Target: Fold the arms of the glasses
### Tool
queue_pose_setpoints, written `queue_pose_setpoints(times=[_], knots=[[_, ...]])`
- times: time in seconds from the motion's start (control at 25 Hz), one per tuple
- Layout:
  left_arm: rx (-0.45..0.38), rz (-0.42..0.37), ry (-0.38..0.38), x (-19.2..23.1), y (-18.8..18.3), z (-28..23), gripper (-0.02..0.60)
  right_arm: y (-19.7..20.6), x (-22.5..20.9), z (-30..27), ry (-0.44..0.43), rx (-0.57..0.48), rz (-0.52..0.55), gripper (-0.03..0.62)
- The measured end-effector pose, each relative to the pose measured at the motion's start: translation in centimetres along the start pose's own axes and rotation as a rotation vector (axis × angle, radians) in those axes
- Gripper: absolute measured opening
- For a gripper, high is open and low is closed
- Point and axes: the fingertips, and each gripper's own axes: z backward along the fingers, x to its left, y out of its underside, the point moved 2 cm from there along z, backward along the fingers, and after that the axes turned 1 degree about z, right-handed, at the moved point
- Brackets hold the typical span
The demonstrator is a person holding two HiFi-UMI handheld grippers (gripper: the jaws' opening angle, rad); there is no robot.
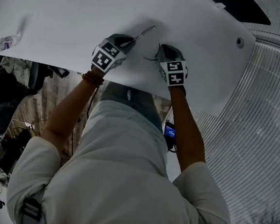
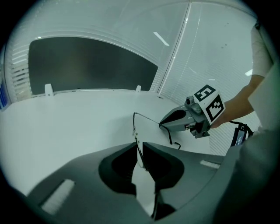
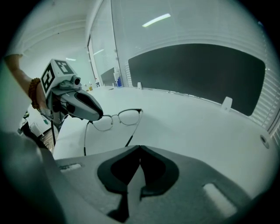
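Glasses on the table — left tongs pinch the frame.

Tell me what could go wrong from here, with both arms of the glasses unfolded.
The left gripper pinches the glasses only at one thin edge of the front, so the frame may twist or slip out when an arm is pushed. The right gripper is shut, with its tip beside the near arm rather than around it, so it could slide off that thin wire. The frame could also skid on the smooth table.
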Motion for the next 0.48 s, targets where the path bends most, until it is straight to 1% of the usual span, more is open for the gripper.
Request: queue_pose_setpoints(times=[0.24, 0.48], knots=[[0.008, 0.001, 0.010, -0.7, -0.3, -0.5, 0.043, -0.7, 2.6, -0.5, -0.060, 0.001, 0.010, 0.001], [0.018, -0.006, 0.027, -1.5, -0.4, -0.9, 0.040, -1.6, 4.7, -1.5, -0.100, -0.004, 0.035, 0.002]])
